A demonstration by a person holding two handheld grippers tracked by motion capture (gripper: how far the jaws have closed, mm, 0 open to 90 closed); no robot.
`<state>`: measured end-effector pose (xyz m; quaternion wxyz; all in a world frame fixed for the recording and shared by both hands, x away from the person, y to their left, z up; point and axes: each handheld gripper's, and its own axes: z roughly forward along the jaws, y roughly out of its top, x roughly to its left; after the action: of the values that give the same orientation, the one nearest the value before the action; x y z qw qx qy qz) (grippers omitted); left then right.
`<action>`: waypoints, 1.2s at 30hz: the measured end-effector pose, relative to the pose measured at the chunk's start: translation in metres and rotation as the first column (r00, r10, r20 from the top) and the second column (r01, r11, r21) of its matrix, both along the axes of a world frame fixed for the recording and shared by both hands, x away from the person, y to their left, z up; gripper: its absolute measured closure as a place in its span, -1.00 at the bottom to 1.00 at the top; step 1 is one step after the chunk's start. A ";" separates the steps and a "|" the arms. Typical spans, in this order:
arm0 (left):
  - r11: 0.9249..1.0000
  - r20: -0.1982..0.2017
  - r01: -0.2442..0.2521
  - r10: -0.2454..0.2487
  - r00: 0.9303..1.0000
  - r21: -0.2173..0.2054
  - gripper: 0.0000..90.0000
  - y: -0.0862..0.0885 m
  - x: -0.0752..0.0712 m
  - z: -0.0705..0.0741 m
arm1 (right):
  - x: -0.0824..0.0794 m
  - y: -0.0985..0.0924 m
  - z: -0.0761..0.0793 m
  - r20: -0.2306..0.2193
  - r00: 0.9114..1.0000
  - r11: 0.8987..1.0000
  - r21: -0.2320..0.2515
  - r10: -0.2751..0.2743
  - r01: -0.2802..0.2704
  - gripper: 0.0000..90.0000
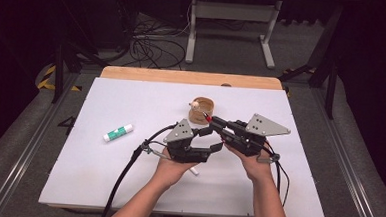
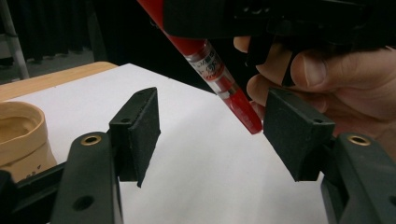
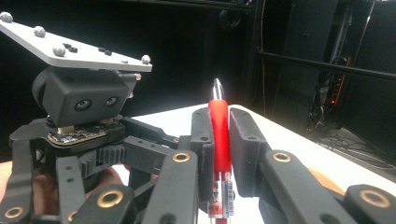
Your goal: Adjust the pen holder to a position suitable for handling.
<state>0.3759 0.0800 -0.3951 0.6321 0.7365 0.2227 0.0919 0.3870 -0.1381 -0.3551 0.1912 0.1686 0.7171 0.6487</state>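
Observation:
My right gripper (image 1: 214, 121) is shut on a red pen (image 1: 208, 118), whose tip points toward a small wooden cup (image 1: 202, 110). In the right gripper view the pen (image 3: 219, 135) stands clamped between the two jaws of that gripper (image 3: 223, 119), silver tip up. My left gripper (image 1: 211, 140) sits just left of it, pointing right. In the left gripper view its jaws (image 2: 217, 135) stand apart around the pen's red rear end (image 2: 245, 112), which hangs close to the right pad without touching. The cup (image 2: 21, 135) is at the far left there.
A green and white glue stick (image 1: 118, 132) lies on the white sheet (image 1: 102, 179) to the left. A small white cap (image 1: 193, 171) lies by my left hand. The wooden table edge (image 1: 182, 77) runs along the back, with cables and a stand on the floor beyond.

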 end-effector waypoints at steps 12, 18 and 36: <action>0.998 -0.024 0.020 -0.021 0.999 -0.056 0.13 -0.004 0.003 0.000 | -0.002 0.003 0.000 0.010 1.000 1.000 0.011 0.009 -0.009 0.80; 0.998 -0.029 0.024 -0.026 0.999 -0.060 0.24 -0.005 0.003 0.000 | -0.002 0.004 0.000 0.016 1.000 1.000 0.017 0.011 -0.011 0.80; 0.996 -0.035 0.031 -0.034 0.999 -0.086 0.41 -0.006 0.004 0.001 | -0.002 0.004 0.000 0.020 1.000 0.999 0.037 0.010 -0.010 0.80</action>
<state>0.3803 0.0744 -0.3937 0.6604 0.7138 0.2256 0.0584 0.3845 -0.1340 -0.3547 0.1919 0.1621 0.7037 0.6646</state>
